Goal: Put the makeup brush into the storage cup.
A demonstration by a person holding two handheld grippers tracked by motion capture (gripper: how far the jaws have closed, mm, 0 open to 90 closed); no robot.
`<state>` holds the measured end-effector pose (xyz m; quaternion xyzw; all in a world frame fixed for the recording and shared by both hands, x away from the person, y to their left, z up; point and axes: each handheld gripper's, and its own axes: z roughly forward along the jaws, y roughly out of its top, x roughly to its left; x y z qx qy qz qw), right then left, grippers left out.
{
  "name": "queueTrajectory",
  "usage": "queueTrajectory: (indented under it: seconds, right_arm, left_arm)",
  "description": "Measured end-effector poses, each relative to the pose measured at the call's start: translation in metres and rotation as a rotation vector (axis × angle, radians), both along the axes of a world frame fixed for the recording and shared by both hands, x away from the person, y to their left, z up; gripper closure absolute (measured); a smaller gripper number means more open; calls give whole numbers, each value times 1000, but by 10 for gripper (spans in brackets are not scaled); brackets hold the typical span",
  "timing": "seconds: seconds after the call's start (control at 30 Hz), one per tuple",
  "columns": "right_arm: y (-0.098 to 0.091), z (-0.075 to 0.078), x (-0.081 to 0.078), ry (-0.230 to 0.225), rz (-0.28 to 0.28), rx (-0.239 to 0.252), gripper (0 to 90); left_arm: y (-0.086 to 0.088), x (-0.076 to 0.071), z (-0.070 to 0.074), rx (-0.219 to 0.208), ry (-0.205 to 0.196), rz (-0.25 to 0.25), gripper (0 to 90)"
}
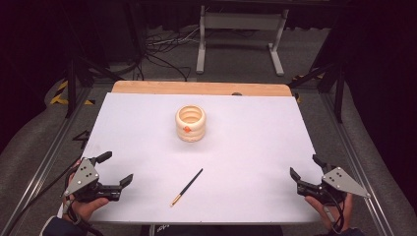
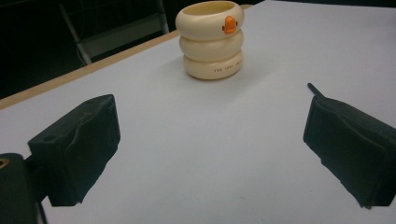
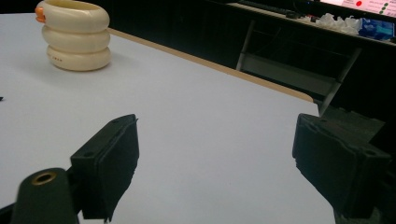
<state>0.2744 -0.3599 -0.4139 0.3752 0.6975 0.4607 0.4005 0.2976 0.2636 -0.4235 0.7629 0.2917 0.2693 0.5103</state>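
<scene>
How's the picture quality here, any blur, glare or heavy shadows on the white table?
High view: even light on the white table, no glare, dark surroundings, cream holder and brush slightly soft. Left gripper view: the near black jaws are blurred, the holder sharper, with a faint shadow beside it. Right gripper view: jaws soft too, background dim.

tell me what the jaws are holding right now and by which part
Nothing is held. The left gripper and right gripper are both open and empty; the pen lies untouched on the table.

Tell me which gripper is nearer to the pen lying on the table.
Left. The left gripper sits just left of the pen, jaws open. The right gripper sits farther off to the pen's right, near the table edge, also open.
</scene>
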Motion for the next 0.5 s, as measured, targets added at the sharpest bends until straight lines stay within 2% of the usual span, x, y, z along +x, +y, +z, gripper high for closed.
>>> queueTrajectory:
  seconds: [0.2,0.3,0.5]
  right_arm:
    - [4,5,-2,12,66,-4,162]
    - [12,11,-1,50,158,-29,196]
    - [28,28,6,78,271,-59,229]
  left_arm:
    - [-3,-1,-1,13,11,-14,45]
    - [-4,-1,-3,16,23,-6,42]
    - [-5,-4,-3,27,33,-7,43]
